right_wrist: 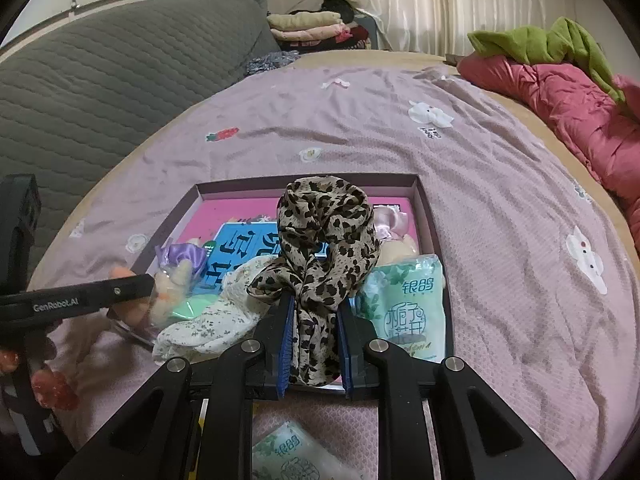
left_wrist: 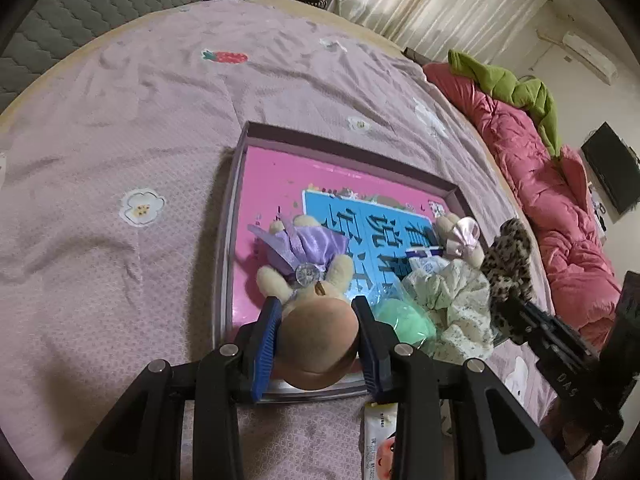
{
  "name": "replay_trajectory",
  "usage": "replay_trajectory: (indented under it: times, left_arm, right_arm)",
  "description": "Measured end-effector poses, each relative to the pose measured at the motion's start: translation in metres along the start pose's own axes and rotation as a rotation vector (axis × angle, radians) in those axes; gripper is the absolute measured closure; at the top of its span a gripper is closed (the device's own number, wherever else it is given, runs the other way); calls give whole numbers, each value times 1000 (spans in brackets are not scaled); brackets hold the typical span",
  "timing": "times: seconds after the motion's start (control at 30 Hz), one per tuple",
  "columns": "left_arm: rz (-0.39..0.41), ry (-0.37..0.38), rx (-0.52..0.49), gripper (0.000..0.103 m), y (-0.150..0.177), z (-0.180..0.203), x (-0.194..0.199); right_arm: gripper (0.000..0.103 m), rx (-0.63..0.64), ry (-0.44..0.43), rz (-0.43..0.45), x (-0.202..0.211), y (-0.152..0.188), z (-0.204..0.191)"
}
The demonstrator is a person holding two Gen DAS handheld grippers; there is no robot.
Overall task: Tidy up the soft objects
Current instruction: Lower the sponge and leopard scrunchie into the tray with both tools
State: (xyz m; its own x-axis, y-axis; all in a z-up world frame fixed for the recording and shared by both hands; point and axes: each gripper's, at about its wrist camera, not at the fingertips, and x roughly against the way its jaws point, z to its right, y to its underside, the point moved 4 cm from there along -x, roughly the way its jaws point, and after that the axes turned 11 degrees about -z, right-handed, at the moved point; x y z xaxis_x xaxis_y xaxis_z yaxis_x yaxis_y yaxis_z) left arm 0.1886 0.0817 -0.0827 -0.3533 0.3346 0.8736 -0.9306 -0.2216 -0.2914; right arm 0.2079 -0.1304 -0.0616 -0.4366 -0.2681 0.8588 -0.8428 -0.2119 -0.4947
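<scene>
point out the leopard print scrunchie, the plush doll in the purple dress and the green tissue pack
leopard print scrunchie (right_wrist: 326, 232), right wrist view, on its upper loop
plush doll in the purple dress (left_wrist: 316, 320), left wrist view, on its brown head
green tissue pack (right_wrist: 408, 312), right wrist view, on its printed front

We see mauve bedspread with strawberry and white flower patches. We note box: purple-grey walls, pink floor, blue panel. Scrunchie: tan, black leopard spots. Plush doll: cream body, brown head, lilac satin dress. Cloth: pale, tiny floral print. Tissue pack: mint green. Quilt, far right: pink, green on top.
</scene>
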Motion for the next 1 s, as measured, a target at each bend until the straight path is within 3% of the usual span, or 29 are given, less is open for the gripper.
replay_trajectory:
  times: [0.5, 0.57, 0.7, 0.77, 1.0]
  left_arm:
    - [6, -136, -25, 66, 5, -11, 2]
    - [5, -134, -21, 66, 6, -12, 1]
    - [4, -143, -24, 66, 5, -11, -1]
    - [2, -145, -24, 66, 6, -11, -1]
    - [6, -135, -13, 66, 6, -12, -3]
  right_arm:
    - [81, -37, 12, -40, -20, 11, 7]
    - [74, -39, 10, -44, -21, 12, 8]
    - [72, -42, 9, -33, -19, 14, 8]
    - [64, -39, 7, -34, -18, 14, 8]
    - [61, -36, 22, -13, -11, 12, 8]
